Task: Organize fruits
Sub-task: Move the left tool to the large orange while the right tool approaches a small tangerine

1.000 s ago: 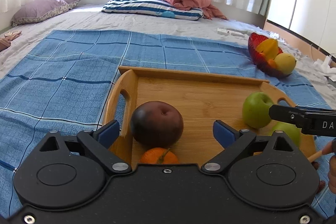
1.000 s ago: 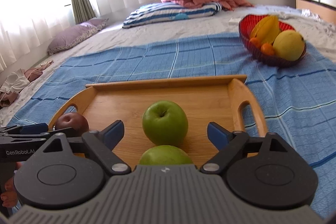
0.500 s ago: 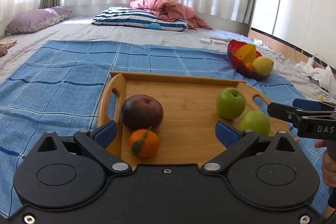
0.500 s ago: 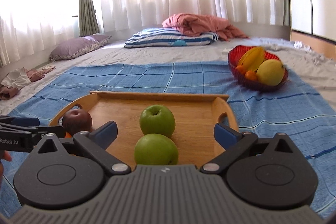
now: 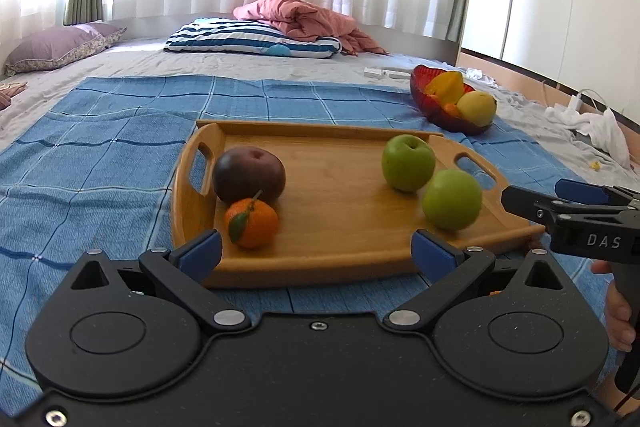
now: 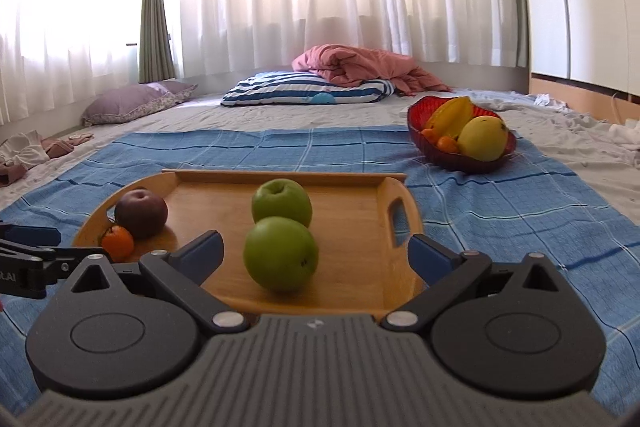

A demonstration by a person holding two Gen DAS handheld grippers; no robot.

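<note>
I find the wooden tray (image 5: 344, 227) lying on the blue checked blanket (image 5: 100, 163), both handles toward its left and right ends. On it, at the left, the dark red apple (image 5: 249, 174) sits touching the tangerine (image 5: 251, 223), which lies nearer to me and shows a green leaf. At the right, the far green apple (image 5: 408, 162) and the near green apple (image 5: 452, 199) sit just beside each other; the near one shows a small dark mark, unreadable, in the right wrist view.

My left gripper (image 5: 316, 251) stands wide apart at the tray's near edge, nothing between its blue pads. My right gripper (image 6: 316, 253) is likewise spread wide, pads clear of the near green apple (image 6: 281, 254) ahead of them.

Legible writing: "DAS" in white on the right gripper's side, seen from the left wrist. A cut-off fragment, possibly "AI", shows on the left gripper's side in the right wrist view.

The red bowl (image 6: 460, 157) stands far right on the blanket, well apart from the tray, holding yellow and orange fruit.
</note>
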